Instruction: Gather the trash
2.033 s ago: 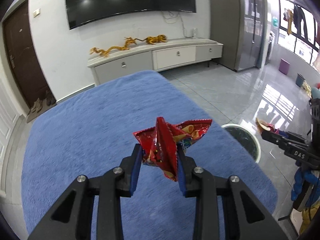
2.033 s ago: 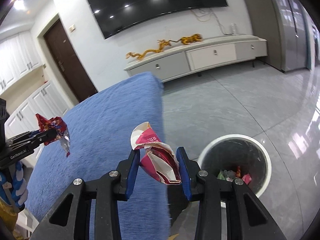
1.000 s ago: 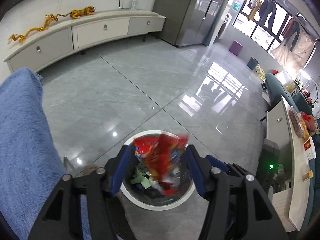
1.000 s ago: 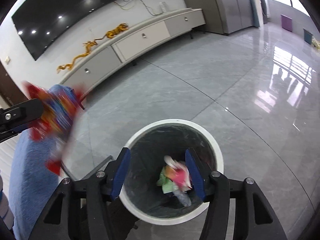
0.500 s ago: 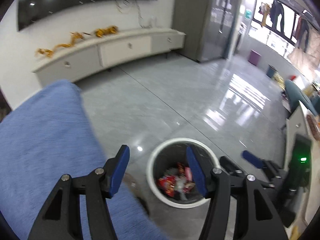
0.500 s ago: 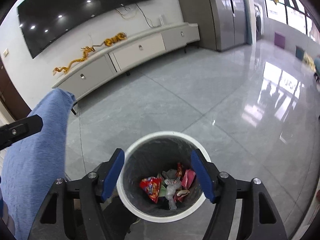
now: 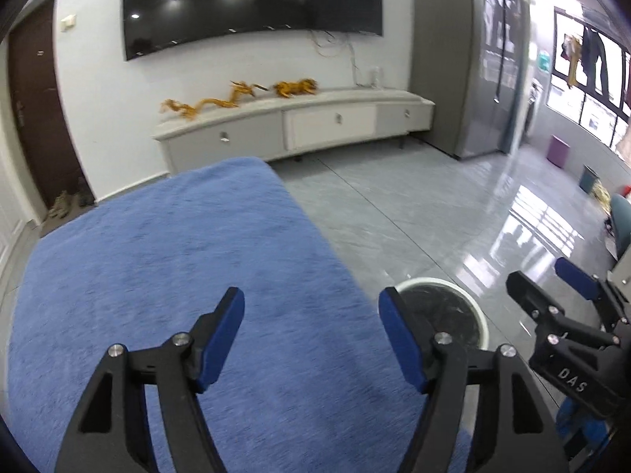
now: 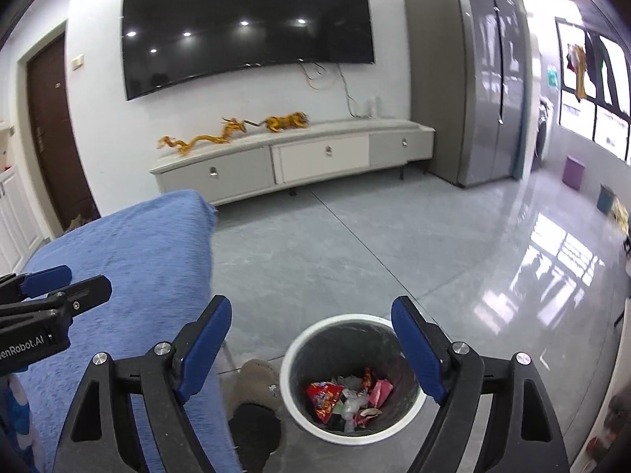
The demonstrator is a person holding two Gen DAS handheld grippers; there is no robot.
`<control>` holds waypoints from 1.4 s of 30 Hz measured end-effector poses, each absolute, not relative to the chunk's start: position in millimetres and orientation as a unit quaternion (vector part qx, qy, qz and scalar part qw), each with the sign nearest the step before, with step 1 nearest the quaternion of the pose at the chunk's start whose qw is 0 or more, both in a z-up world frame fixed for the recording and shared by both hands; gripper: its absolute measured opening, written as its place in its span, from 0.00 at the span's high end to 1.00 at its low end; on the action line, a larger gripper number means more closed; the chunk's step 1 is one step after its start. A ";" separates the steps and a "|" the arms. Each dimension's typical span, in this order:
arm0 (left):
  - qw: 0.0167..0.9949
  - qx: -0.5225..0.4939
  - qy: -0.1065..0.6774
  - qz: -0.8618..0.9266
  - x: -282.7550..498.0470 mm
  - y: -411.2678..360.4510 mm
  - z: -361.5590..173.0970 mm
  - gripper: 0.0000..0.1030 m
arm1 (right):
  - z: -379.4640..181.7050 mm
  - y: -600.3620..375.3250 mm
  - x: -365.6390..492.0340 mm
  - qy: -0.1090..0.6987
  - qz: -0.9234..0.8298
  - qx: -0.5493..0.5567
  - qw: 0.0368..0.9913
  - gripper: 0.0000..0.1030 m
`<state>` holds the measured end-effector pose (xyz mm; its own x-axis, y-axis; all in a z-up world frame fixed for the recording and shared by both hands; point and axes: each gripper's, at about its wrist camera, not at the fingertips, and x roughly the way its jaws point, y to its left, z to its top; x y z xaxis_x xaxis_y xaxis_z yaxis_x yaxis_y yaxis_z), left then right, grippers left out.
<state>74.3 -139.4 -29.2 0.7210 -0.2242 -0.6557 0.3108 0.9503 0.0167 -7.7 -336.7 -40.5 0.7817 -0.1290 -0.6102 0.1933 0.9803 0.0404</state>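
Note:
A round white-rimmed trash bin (image 8: 292, 358) stands on the floor beside the blue-covered table (image 8: 130, 260). Inside lie a red snack wrapper (image 8: 324, 394), a pink wrapper (image 8: 379, 390) and other scraps. My right gripper (image 8: 311, 327) is open and empty, above the bin. My left gripper (image 7: 311, 315) is open and empty over the blue table surface (image 7: 157, 276); the bin rim (image 7: 469, 303) shows to its right. The right gripper also shows at the right edge of the left wrist view (image 7: 548, 287), and the left gripper at the left edge of the right wrist view (image 8: 84, 282).
A brown slipper (image 8: 256, 390) lies on the grey tiled floor beside the bin. A long white TV cabinet (image 8: 292, 157) with golden dragon ornaments stands against the far wall under a large TV. A grey tall cabinet (image 8: 469, 90) is at the right.
Both wrappers have dropped from the grippers into the bin. Both grippers are open now. My left gripper has swung back from above the bin to over the blue table.

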 end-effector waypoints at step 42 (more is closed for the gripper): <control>0.963 0.003 0.260 -0.065 35.4 -58.6 -3.6 0.16 | -23.3 -267.7 -22.4 0.283 -0.061 -0.002 0.957 0.07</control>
<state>35.4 -58.6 -3.6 0.8566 -0.1235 -0.5010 0.1265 0.9916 -0.0280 -22.4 -267.7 -23.3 0.8322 -0.1174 -0.5419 0.1154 0.9926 -0.0378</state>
